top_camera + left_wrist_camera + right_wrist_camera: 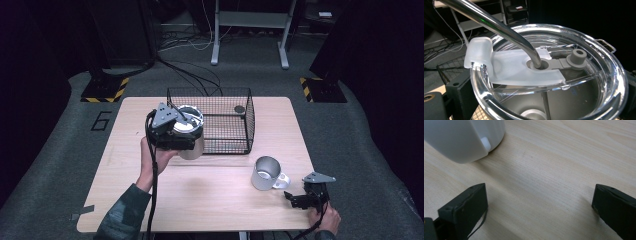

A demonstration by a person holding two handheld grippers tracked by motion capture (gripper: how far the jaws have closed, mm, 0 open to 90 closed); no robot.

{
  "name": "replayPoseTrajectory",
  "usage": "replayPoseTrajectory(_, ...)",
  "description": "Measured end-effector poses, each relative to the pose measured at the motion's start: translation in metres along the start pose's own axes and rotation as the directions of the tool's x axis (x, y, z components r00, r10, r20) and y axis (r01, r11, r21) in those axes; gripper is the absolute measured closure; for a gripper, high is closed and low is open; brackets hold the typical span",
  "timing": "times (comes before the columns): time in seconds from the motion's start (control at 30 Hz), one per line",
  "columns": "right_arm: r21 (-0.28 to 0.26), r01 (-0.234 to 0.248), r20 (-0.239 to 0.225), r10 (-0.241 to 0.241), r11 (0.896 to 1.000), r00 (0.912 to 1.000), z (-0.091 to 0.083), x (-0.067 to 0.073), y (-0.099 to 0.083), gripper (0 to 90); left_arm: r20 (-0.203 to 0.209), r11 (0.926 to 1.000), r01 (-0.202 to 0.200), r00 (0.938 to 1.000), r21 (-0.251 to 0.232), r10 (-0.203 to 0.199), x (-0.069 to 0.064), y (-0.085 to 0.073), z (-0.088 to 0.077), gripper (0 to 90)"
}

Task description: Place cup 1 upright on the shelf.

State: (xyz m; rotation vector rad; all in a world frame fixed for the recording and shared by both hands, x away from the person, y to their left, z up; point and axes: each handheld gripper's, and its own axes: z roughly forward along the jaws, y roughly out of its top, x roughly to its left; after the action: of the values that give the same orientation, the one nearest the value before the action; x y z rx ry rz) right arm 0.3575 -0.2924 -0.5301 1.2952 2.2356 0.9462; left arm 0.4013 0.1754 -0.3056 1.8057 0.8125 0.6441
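The wooden table (210, 200) spans the middle of the high view, and on its far half, toward 12 o'clock, stands a black wire basket (227, 122) with a small dark disc (239, 109) lying inside at its far right corner. At about 10 o'clock from the table's centre, just beside the basket's left wall, the left gripper (175, 137) holds a steel tumbler (192, 135) — its jaws are clamped around the tumbler's body, and the tumbler appears lifted clear of the tabletop, though the gap under it cannot be made out.

In the left gripper view the tumbler's clear lid (599, 75) sits in the rim, a metal straw (499, 25) slanting up to 11 o'clock out of the lid's hole, with a frosted flap (506, 65) and a grey plug (577, 58) beside it.

At 4 o'clock a metal mug (266, 173) stands upright, handle toward the right gripper (300, 199), which rests at 5 o'clock near the table's edge. Its jaws stand wide apart with bare wood between them — the mug (464, 140) lies just ahead at 11 o'clock in the right gripper view, untouched.
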Motion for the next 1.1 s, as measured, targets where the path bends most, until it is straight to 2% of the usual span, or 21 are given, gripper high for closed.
replayPoseTrajectory(0.73,0.001,0.001,0.000,-0.001,1.000,1.0000,0.000,0.000,0.000,0.0,-0.010,0.9997,-0.022,0.9997,-0.009,0.022,0.006,0.030,0.013,3.8)
replayPoseTrajectory(1.1,0.002,0.007,-0.001,-0.007,1.000,1.0000,0.000,0.000,0.000,0.0,-0.031,0.9998,-0.008,0.9995,-0.017,0.007,0.017,0.043,0.027,3.8)
